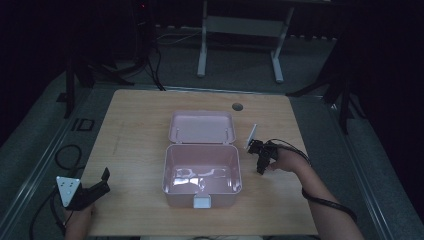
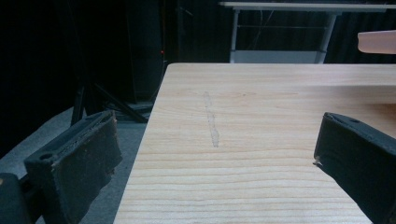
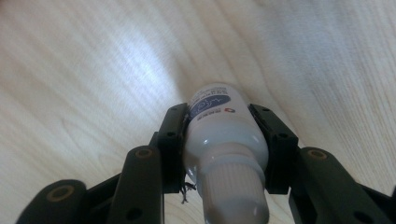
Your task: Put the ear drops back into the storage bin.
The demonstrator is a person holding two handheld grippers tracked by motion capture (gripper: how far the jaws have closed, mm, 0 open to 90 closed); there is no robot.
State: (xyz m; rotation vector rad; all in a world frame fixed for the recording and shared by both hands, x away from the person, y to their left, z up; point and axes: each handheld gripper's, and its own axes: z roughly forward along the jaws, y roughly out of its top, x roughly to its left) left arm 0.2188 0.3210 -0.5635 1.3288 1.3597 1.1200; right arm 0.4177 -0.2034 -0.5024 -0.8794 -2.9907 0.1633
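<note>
L tool is sitting at the table's near-left corner, held by 1 hand; its jaws are gaping wide w/ nothing btwn them, just bare wood showing in the left gripper view. 1 pale streak is marking the tabletop ahead of it.

Mid-table, 1 pink box is standing open & empty, lid lying back flat toward the far edge, 1 white latch hanging on its near wall. 1 round grommet hole is sitting past the lid, near the far edge.

R tool is working just right of the box, not touching it. It's gripping 1 small white bottle, jaws pressing both sides of the body, ribbed cap pointing back at the camera, blue label at the far end. Bottle is hanging close over the wood; whether it's touching, can't tell.
</note>
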